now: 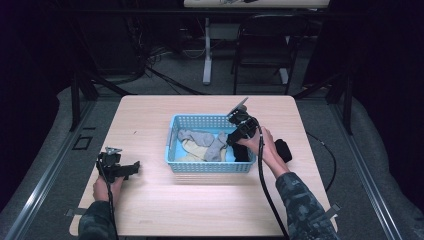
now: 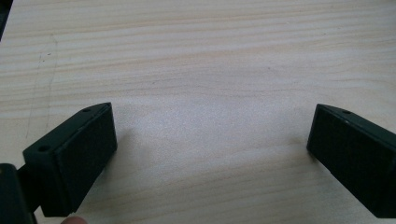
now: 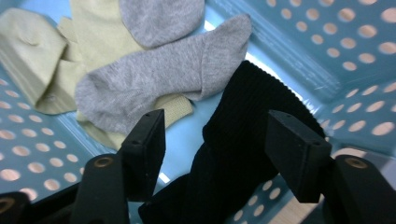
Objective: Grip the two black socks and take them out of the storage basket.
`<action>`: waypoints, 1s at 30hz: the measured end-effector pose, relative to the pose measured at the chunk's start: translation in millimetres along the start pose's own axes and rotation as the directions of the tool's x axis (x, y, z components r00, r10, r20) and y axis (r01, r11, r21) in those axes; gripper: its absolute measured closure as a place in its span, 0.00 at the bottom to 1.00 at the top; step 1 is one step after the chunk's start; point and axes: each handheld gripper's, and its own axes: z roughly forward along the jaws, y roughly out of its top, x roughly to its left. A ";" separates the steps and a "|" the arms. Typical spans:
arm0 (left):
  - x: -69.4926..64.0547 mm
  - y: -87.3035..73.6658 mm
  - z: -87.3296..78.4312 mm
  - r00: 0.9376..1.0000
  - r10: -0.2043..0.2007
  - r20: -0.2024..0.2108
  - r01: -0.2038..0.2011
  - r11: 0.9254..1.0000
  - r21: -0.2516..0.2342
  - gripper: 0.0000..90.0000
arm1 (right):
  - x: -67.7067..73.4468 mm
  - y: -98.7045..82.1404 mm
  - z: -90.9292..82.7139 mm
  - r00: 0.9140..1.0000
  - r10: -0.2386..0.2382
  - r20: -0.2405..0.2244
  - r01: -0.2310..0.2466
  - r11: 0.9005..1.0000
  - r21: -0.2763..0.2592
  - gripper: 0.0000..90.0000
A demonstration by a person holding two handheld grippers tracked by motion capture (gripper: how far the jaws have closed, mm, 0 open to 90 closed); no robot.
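A blue perforated basket (image 1: 210,167) stands mid-table and holds grey socks (image 1: 200,137), pale yellow socks (image 1: 192,150) and a black sock (image 1: 241,152). My right gripper (image 1: 232,137) reaches down into the basket's right end. In the right gripper view its jaws (image 3: 219,140) straddle the black ribbed sock (image 3: 238,116); blue floor shows between the sock and the left pad, so they are open. A grey sock (image 3: 154,84) lies over yellow ones (image 3: 32,51) just beyond. My left gripper (image 1: 135,167) rests at the table's front left, open (image 2: 210,140) over bare wood.
Another black sock (image 1: 283,149) lies on the table just right of the basket, behind my right hand. The basket's dotted walls (image 3: 355,60) close in around the right gripper. A chair (image 1: 265,45) and a table leg stand beyond the far edge.
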 end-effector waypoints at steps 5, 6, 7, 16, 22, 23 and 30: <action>0.0 0.0 0.0 1.000 0.000 0.000 0.000 1.000 0.000 0.02 | 0.3 1.1 9.4 1.000 0.018 0.011 -0.018 1.000 0.017 0.49; 0.0 0.0 0.0 1.000 0.000 0.000 0.000 1.000 0.000 0.02 | -0.6 1.6 10.3 1.000 0.006 0.019 -0.007 0.999 0.040 0.50; 0.0 0.0 0.0 1.000 0.000 0.000 0.000 1.000 0.000 0.02 | -0.2 1.4 11.7 1.000 0.011 0.026 -0.012 0.999 0.045 0.54; 0.0 0.0 0.0 1.000 0.000 0.000 0.000 1.000 0.000 0.02 | -0.6 -1.5 16.7 0.999 0.031 0.040 -0.033 0.998 0.056 0.93; 0.0 -0.1 -0.1 1.000 0.000 0.000 0.000 1.000 0.000 0.02 | 1.1 -3.9 3.8 0.999 0.028 0.026 -0.028 1.000 0.008 0.95; 0.0 -0.1 -0.1 1.000 0.000 0.000 0.000 1.000 0.000 0.02 | 2.2 -4.7 -0.5 0.999 0.033 0.023 -0.032 0.999 -0.011 0.95; 0.0 -0.1 -0.2 1.000 0.000 0.000 0.000 1.000 0.001 0.02 | 7.3 -3.8 -28.9 1.000 0.008 0.016 -0.006 0.997 -0.081 0.95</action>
